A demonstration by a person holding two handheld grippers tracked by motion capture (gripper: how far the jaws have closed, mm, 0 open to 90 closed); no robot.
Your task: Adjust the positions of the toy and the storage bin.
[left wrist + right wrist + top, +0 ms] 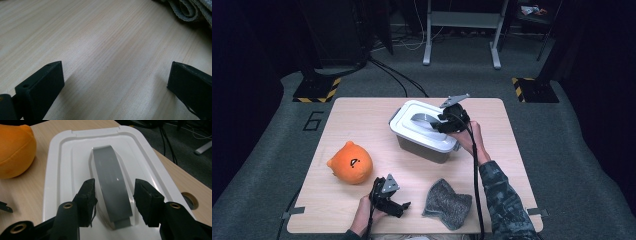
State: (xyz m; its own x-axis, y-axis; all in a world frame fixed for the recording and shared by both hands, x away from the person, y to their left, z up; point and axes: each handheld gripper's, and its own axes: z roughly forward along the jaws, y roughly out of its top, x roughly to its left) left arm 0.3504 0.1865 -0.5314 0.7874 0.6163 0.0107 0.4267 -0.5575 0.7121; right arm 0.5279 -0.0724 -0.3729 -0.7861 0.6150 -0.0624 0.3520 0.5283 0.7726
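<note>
The right hand-held gripper (pixel 113 195) has its jaws apart, one on each side of the grey arched handle (pixel 110 182) without pressing it, lined up for lifting the white plastic lid (pixel 65 157) of the dark box near the bench's far edge. The left hand-held gripper (pixel 115 80) rests open at the near edge.

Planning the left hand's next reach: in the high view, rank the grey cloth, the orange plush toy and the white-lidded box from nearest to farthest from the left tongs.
1. Grey cloth: just right of the left tongs, at the table's near edge.
2. Orange plush toy: up and to their left, a little farther.
3. White-lidded box: farthest, mid-table, under the right tongs.
</note>
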